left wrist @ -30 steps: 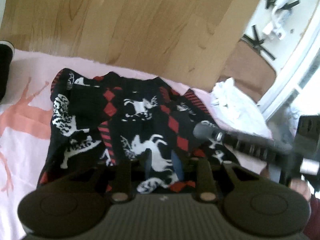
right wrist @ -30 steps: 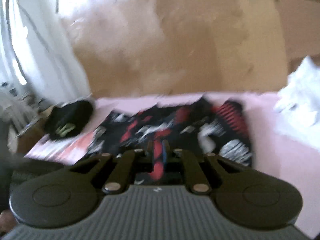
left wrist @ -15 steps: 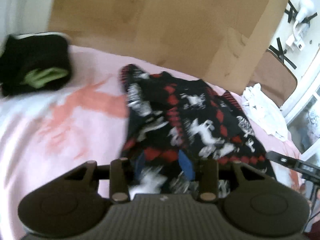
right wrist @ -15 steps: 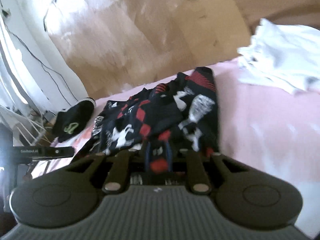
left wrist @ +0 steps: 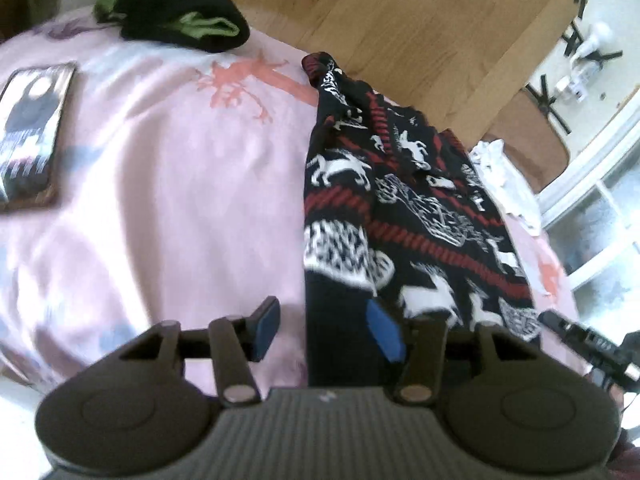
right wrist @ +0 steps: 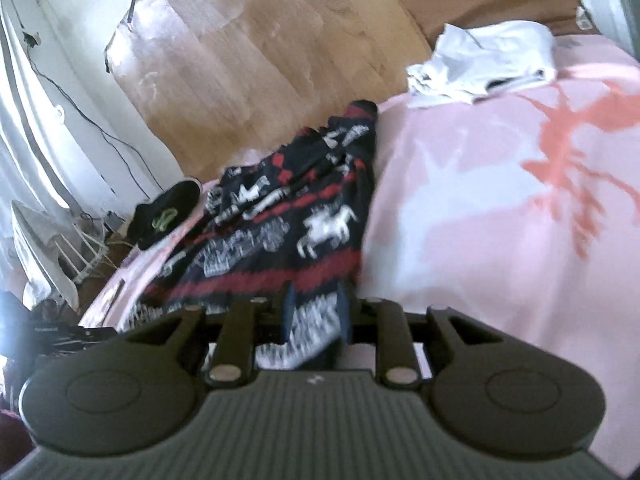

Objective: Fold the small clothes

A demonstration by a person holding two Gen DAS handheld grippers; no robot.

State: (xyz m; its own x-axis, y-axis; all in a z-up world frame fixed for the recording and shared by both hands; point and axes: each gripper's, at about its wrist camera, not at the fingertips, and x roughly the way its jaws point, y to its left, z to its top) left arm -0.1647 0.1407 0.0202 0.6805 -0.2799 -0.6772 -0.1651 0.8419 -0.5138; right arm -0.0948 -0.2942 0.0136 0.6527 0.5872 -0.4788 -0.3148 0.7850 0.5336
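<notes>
**pixel_pat:** Left gripper [left wrist: 324,330] has its blue pads spread wide, nothing pinched. The near hem of the patterned knit garment [left wrist: 404,216] runs down between the two fingers, but the left pad [left wrist: 266,330] sits out over bare sheet, well clear of the cloth.

**foldy_mcfold:** And the right one?

**pixel_pat:** Right gripper [right wrist: 314,312] has its narrow blue pads close together with a white-speckled bit of the same garment's [right wrist: 288,228] edge between them, so it looks clamped on the fabric. Bit blurry though.

**foldy_mcfold:** Where's the garment lying?

**pixel_pat:** On the pink bedsheet [left wrist: 168,184], which is soft and rumpled, with coral antler-ish prints. The garment is dark, with red stripes, red diamonds and white reindeer shapes, bunched into a long strip running from near to far, toward the wooden board [left wrist: 400,28] at the far side.

**foldy_mcfold:** Anything else on the bed?

**pixel_pat:** Far left, a black folded piece with lime-green trim [left wrist: 180,20]. Left edge, a flat rectangular book or case [left wrist: 32,136]. Far right, a crumpled white cloth [right wrist: 488,64].
</notes>
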